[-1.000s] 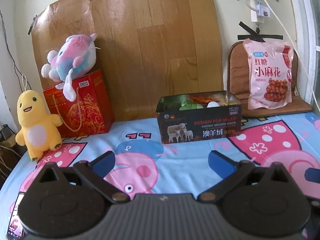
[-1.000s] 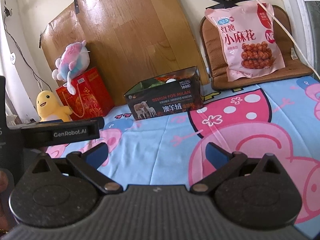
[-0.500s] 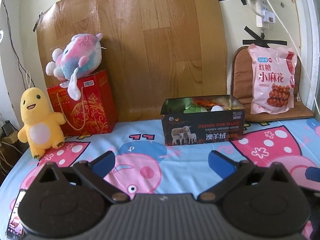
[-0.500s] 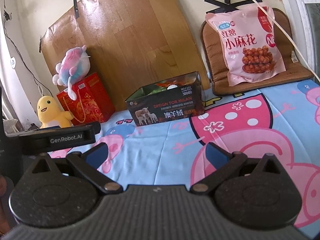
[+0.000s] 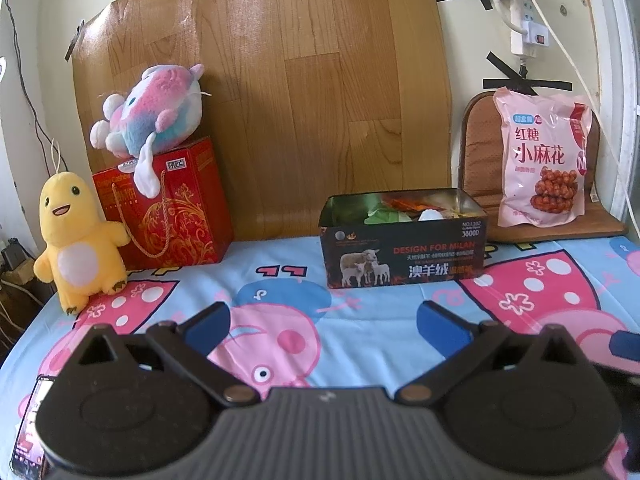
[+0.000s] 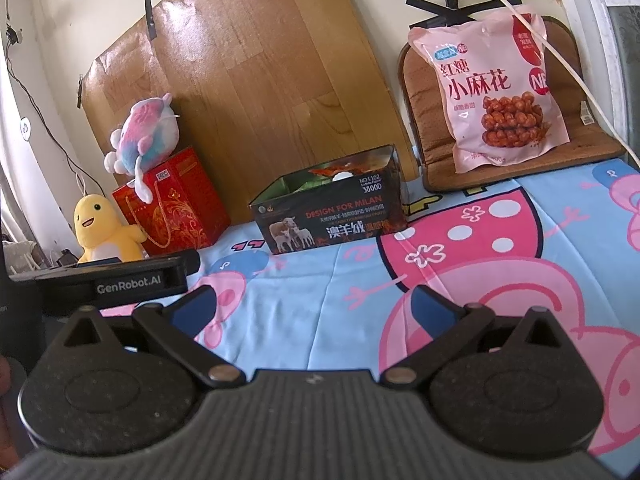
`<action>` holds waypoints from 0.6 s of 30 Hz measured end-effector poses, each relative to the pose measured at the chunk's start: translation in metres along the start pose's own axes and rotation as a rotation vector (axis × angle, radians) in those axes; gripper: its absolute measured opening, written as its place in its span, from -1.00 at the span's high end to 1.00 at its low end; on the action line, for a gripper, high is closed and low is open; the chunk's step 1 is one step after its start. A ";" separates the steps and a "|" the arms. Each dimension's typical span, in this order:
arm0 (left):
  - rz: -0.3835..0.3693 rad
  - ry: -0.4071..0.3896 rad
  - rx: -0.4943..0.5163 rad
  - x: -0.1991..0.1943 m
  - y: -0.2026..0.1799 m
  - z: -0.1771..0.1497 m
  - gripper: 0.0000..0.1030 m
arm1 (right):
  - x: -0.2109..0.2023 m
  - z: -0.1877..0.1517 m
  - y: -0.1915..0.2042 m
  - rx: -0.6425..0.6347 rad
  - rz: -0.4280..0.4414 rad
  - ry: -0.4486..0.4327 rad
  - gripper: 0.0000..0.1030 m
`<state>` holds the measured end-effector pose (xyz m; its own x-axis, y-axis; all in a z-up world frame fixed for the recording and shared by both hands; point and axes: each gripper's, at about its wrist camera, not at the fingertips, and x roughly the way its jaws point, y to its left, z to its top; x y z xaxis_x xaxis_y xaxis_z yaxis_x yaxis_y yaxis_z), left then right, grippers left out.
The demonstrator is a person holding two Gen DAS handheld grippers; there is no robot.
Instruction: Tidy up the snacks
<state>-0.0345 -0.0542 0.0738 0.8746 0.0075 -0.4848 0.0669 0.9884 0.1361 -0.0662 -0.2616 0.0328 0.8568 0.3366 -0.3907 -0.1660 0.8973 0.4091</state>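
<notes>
Both grippers, left and right, hover with jaws open and empty. Box sits mid-bed, already holding snacks; bag leans on the cushion behind. Approach the bag squarely and pinch an edge.

A home bedroom: a bed under a cartoon-pig sheet, with plush toys at its far-left edge against the wall.

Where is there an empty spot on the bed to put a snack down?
The biggest bare patch is the cartoon sheet between the open grippers and the black box. There is also room between that box and the red gift bag. The back-left corner is crowded: yellow plush, gift bag, pink plush.
</notes>
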 end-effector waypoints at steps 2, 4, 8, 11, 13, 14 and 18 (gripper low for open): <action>-0.008 0.006 -0.006 0.000 0.000 0.000 -1.00 | 0.000 -0.001 0.000 0.001 0.000 0.003 -1.00; -0.015 0.014 -0.011 0.000 0.001 -0.001 -1.00 | 0.000 -0.001 0.000 0.002 0.001 0.005 -1.00; -0.015 0.020 -0.003 0.001 0.000 -0.002 -1.00 | 0.001 -0.002 -0.001 0.009 -0.003 0.008 -1.00; -0.026 0.031 0.004 0.002 -0.002 -0.003 -1.00 | 0.002 -0.005 -0.004 0.017 -0.006 0.013 -1.00; -0.021 0.035 0.015 0.003 -0.004 -0.005 -1.00 | 0.002 -0.006 -0.005 0.021 -0.007 0.017 -1.00; -0.018 0.034 0.020 0.003 -0.005 -0.006 -1.00 | 0.002 -0.007 -0.005 0.024 -0.007 0.019 -1.00; -0.016 0.043 0.034 0.005 -0.008 -0.009 -1.00 | 0.003 -0.009 -0.006 0.025 -0.007 0.026 -1.00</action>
<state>-0.0345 -0.0613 0.0625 0.8517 -0.0005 -0.5240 0.0974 0.9827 0.1573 -0.0670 -0.2631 0.0217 0.8451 0.3376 -0.4145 -0.1475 0.8925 0.4262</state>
